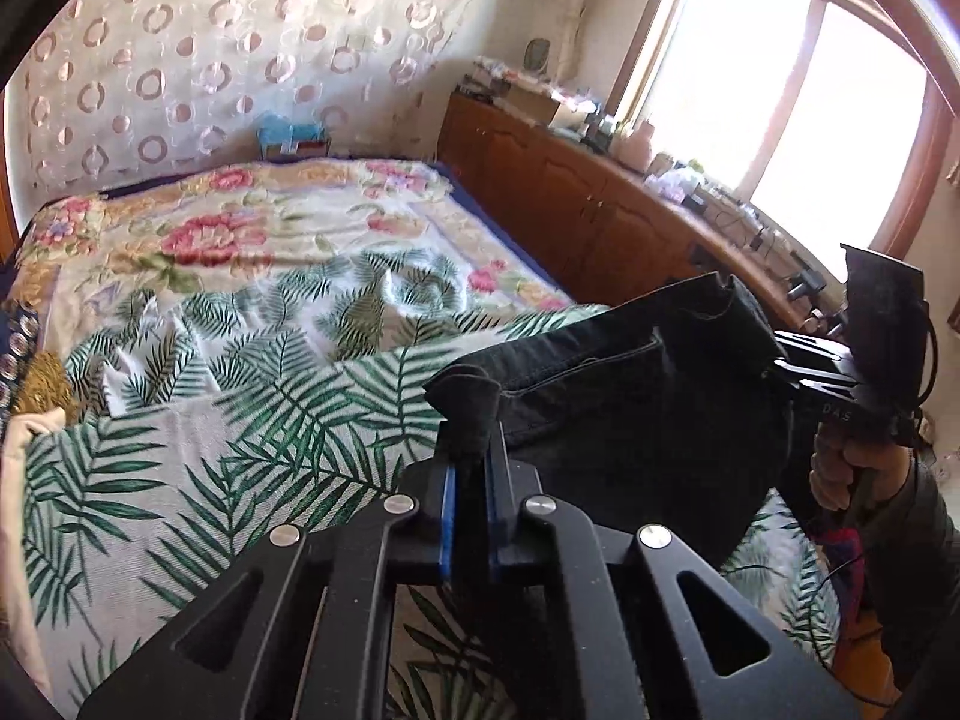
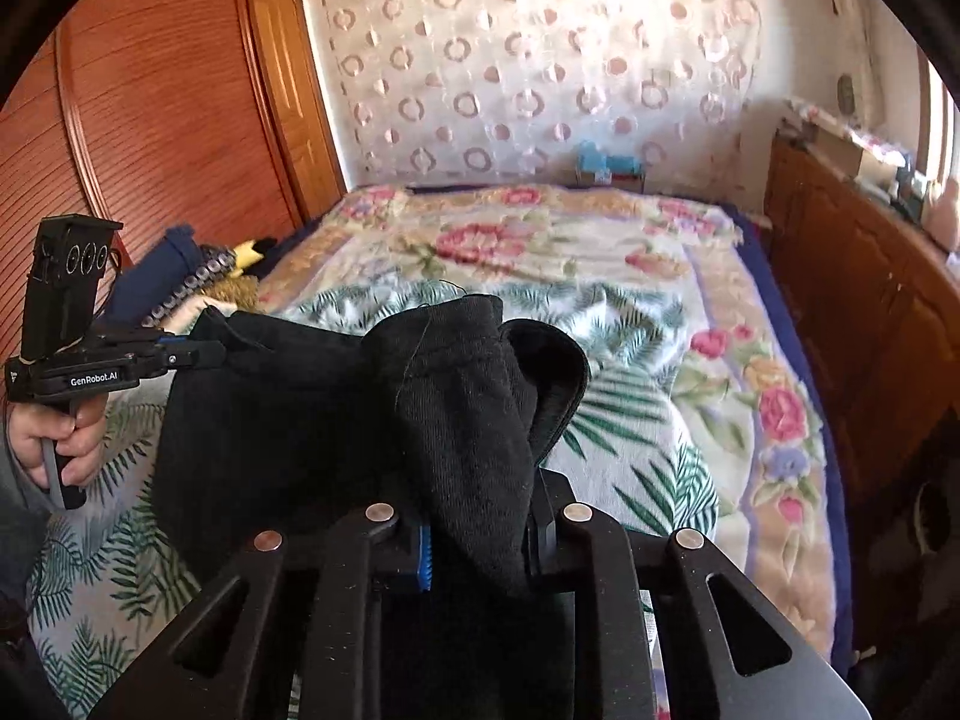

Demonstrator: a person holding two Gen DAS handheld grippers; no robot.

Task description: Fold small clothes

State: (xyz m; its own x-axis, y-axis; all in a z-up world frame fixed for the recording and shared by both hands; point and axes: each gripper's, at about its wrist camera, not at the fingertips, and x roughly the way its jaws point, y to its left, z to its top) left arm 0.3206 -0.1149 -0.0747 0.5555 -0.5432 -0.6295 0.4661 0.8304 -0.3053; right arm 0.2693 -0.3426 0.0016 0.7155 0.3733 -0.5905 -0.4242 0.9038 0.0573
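Observation:
A black garment (image 1: 630,396) hangs stretched between my two grippers above the bed. In the left wrist view my left gripper (image 1: 471,444) is shut on one bunched corner of it, with the cloth sticking up past the fingertips. My right gripper (image 1: 780,360) grips the other end at the right, held by a hand (image 1: 852,468). In the right wrist view the black garment (image 2: 300,420) drapes thickly over my right gripper (image 2: 480,516), pinched between its fingers and hiding the tips. My left gripper (image 2: 210,354) holds the far corner at the left.
Under the garment lies a palm-leaf sheet (image 1: 240,450) over a floral blanket (image 1: 240,228) on the bed. A heap of clothes (image 2: 198,276) sits at the bed's left side by a wooden wardrobe (image 2: 150,120). A cluttered wooden cabinet (image 1: 570,198) runs along the right.

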